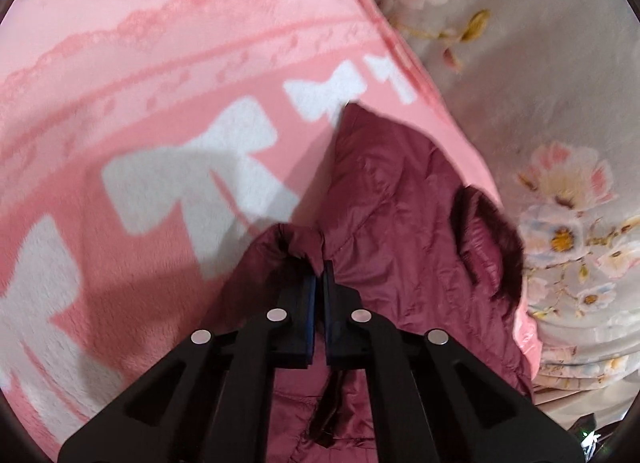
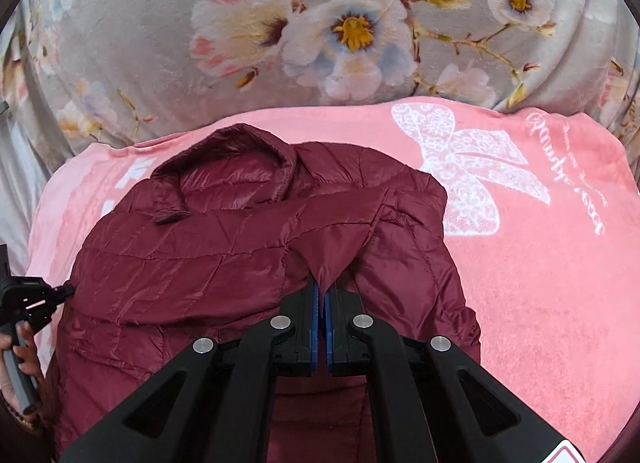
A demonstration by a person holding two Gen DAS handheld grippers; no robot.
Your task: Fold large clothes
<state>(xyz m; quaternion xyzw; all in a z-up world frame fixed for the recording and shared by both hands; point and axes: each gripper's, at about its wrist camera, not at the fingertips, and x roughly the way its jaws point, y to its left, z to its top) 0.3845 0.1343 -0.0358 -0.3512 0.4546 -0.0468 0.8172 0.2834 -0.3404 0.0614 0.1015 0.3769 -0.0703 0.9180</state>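
A maroon quilted puffer jacket (image 2: 224,255) lies on a pink blanket (image 2: 540,283), collar toward the far side. My right gripper (image 2: 322,287) is shut on a fold of the jacket's fabric at its near right part. My left gripper (image 1: 319,267) is shut on a bunched edge of the same jacket (image 1: 400,203), with the collar to its right. The left gripper and the hand that holds it also show at the left edge of the right wrist view (image 2: 28,299), at the jacket's left side.
The pink blanket (image 1: 140,63) has white bow prints and lace stripes. Under and beyond it lies a grey floral blanket (image 2: 320,23), also seen at the right of the left wrist view (image 1: 560,103). The pink blanket's edge runs close behind the jacket's collar.
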